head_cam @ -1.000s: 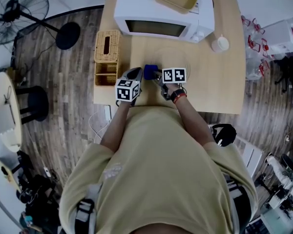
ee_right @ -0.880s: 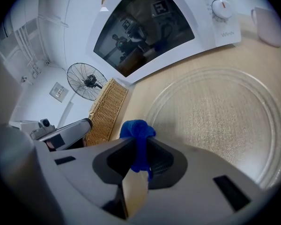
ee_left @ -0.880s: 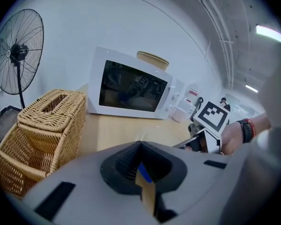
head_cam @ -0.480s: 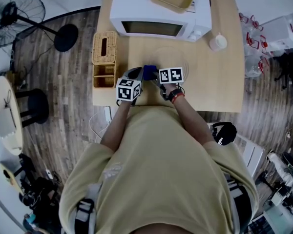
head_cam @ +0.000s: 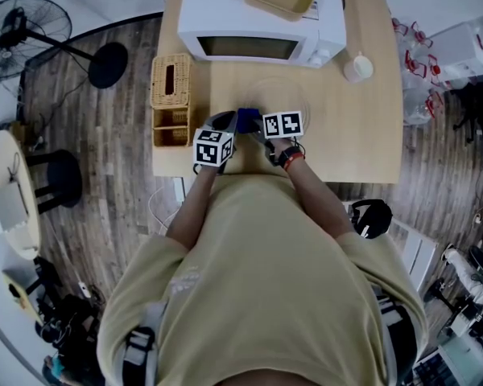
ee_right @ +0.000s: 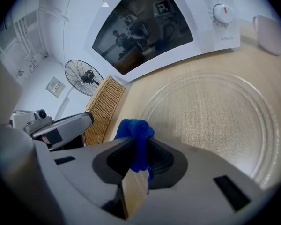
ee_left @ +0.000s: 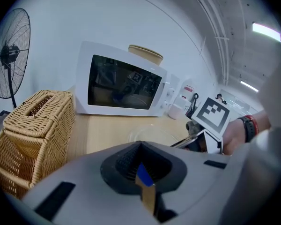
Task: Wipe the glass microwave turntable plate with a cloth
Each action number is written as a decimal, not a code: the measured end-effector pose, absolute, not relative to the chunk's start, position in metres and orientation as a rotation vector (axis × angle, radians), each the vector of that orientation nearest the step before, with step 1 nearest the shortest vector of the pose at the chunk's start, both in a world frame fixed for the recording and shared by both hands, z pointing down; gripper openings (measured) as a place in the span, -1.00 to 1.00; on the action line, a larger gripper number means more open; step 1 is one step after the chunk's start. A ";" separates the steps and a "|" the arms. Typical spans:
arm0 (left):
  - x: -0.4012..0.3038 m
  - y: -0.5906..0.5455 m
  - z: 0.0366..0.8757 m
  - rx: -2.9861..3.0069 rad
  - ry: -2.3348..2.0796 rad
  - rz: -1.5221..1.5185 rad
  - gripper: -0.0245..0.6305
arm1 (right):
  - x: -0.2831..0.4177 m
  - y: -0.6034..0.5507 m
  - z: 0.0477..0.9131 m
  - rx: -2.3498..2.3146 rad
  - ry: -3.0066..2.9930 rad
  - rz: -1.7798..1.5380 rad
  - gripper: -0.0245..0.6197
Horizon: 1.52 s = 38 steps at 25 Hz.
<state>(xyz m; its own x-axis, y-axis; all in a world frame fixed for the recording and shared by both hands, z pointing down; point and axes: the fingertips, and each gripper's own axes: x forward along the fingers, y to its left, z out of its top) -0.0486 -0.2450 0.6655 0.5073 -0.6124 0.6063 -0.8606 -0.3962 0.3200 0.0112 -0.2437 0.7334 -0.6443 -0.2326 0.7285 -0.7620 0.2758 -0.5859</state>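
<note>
right gripper clamped tight on blue cloth, at near rim of glass turntable plate, just front of microwave. left gripper pinched closed.

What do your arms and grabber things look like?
The left hand-held gripper and right hand-held gripper are grey with black ribbed pads and white cubes of black square markers. The shirt is pale yellow, short-sleeved; a red-and-black wristband circles the right wrist.

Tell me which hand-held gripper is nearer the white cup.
Right. The right hand-held gripper is toward the person and left of the cup; the left hand-held gripper is farther left.
</note>
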 end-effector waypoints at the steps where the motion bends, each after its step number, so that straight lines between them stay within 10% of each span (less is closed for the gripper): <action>1: -0.047 -0.245 0.666 2.146 -1.195 0.531 -0.87 | 0.012 -0.244 0.733 0.896 -2.039 1.364 -0.65; 38: 0.026 -0.243 0.668 2.206 -1.077 0.537 -0.87 | 0.102 -0.243 0.732 1.068 -1.999 1.430 -0.64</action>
